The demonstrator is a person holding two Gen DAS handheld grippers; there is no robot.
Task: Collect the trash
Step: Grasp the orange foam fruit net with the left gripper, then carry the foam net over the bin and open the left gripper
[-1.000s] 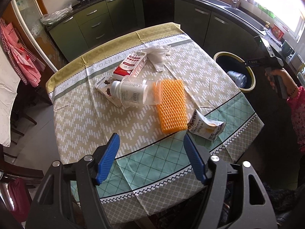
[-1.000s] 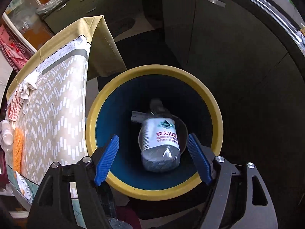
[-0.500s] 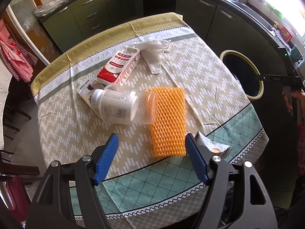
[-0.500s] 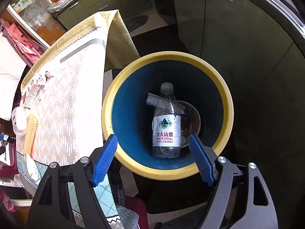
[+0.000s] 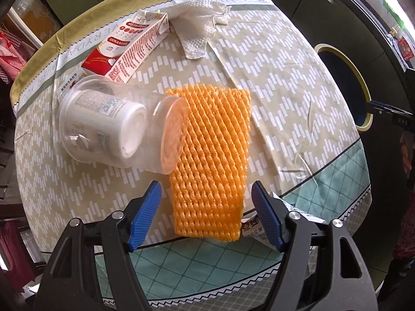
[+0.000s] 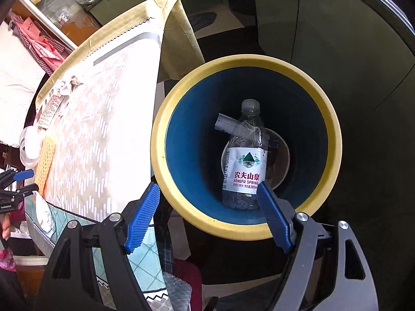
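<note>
My left gripper (image 5: 207,202) is open and empty, low over the near end of an orange foam net (image 5: 212,150) on the table. A clear plastic cup with a white tub inside (image 5: 116,127) lies on its side left of the net. A red-and-white carton (image 5: 129,49) and a crumpled white tissue (image 5: 199,31) lie further back. A small snack wrapper (image 5: 256,230) lies partly hidden behind my right finger. My right gripper (image 6: 207,202) is open and empty above the yellow-rimmed blue bin (image 6: 334,140), which holds a water bottle (image 6: 245,160) and a paper bowl (image 6: 282,160).
The table carries a patterned cloth (image 5: 285,83) that hangs over its edges. The bin stands on the floor beside the table's right side (image 5: 363,88). Dark green cabinets (image 6: 337,39) run behind the bin. The left gripper shows at the far left of the right wrist view (image 6: 15,181).
My left gripper has moved forward and down over the table to the orange net. My right gripper has risen a little above the bin; the bottle now stands upright inside it.
</note>
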